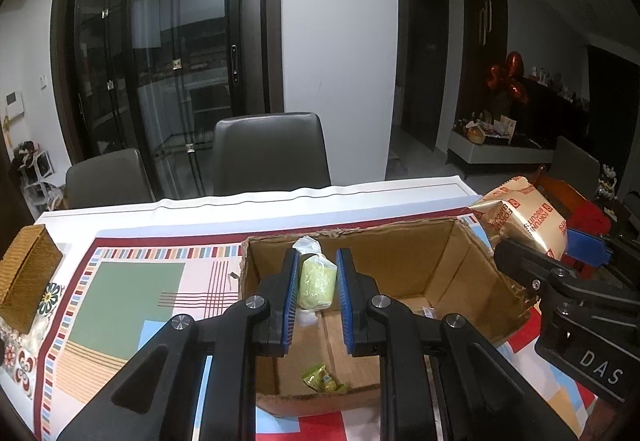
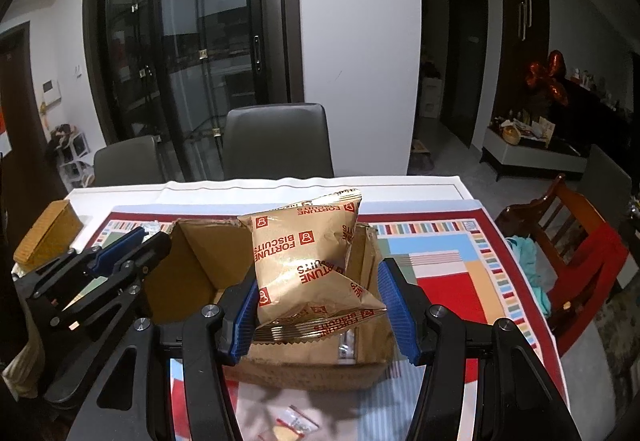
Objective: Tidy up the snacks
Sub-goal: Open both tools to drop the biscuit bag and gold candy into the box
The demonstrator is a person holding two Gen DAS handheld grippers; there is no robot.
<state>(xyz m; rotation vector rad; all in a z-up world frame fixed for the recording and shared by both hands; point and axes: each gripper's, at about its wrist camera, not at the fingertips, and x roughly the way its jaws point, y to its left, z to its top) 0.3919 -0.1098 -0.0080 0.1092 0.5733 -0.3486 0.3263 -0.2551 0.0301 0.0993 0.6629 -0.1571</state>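
While my left gripper (image 1: 318, 283) hung over the open cardboard box (image 1: 416, 273), its blue pads pressed both sides of a pale green wrapped snack (image 1: 317, 283), holding it above the box floor. Beneath it, near the front wall, a small green-and-yellow packet (image 1: 325, 381) lay on the bottom, and something white and crinkled showed just under the held snack, though I could not tell what it was. My right gripper (image 2: 318, 315) was clamped on the lower end of a gold Fortune Biscuits bag (image 2: 310, 265), which stood upright over the box's near right corner; from the left wrist view the same bag appeared beyond the box's right wall. The box sat on a patterned tablecloth (image 1: 120, 301) with coloured blocks and a striped border. A woven brown box (image 1: 26, 277) rested at the table's far left edge, well apart from the cardboard one. Near me, on the cloth in front of the box, a small clear packet with red print (image 2: 294, 423) lay flat. Two grey chairs (image 2: 278, 141) stood behind the table, and a wooden chair (image 2: 568, 241) to its right.
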